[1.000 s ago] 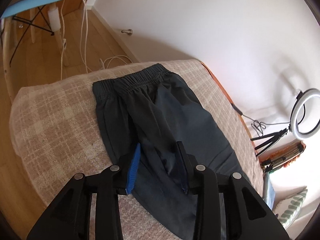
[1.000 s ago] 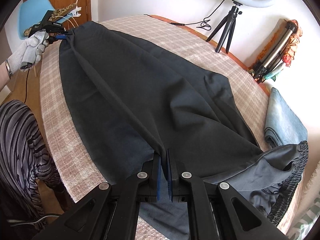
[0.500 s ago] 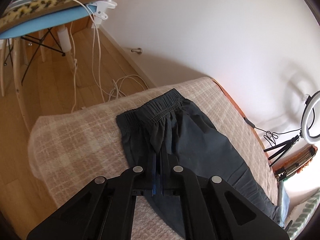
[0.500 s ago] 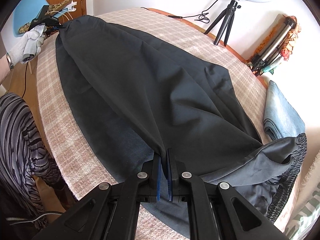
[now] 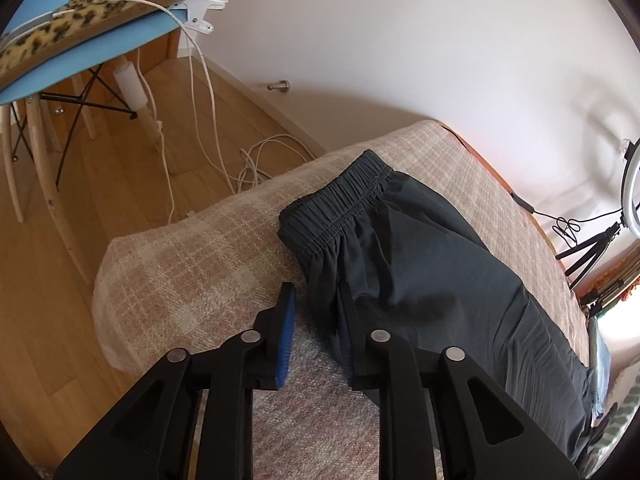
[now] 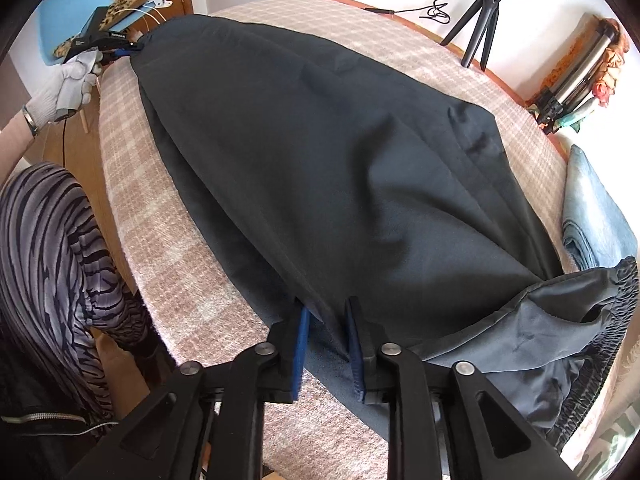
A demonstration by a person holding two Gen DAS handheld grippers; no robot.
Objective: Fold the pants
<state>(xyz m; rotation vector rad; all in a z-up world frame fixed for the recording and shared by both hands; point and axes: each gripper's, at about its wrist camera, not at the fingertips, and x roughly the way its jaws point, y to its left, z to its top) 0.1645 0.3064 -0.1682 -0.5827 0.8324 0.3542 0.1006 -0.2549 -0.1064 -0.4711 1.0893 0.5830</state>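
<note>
Left wrist view: one pair of dark pants [image 5: 420,264] lies on a checked blanket [image 5: 192,264]. The left gripper [image 5: 316,300] is opening, its pads apart and clear of the cloth, the pants' edge just beside its right finger. Beyond stand one blue chair [image 5: 80,64] and one ring light [image 5: 630,188]. Right wrist view: the right gripper [image 6: 326,312] is opening, a fold of pants loose between its pads. One folded pair of jeans [image 6: 596,212] lies to its right.

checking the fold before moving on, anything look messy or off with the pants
Mostly tidy, but the waistband end of the dark pants near the right gripper is bunched and flipped open, showing its lining. It lies crumpled beside the folded jeans.
</note>
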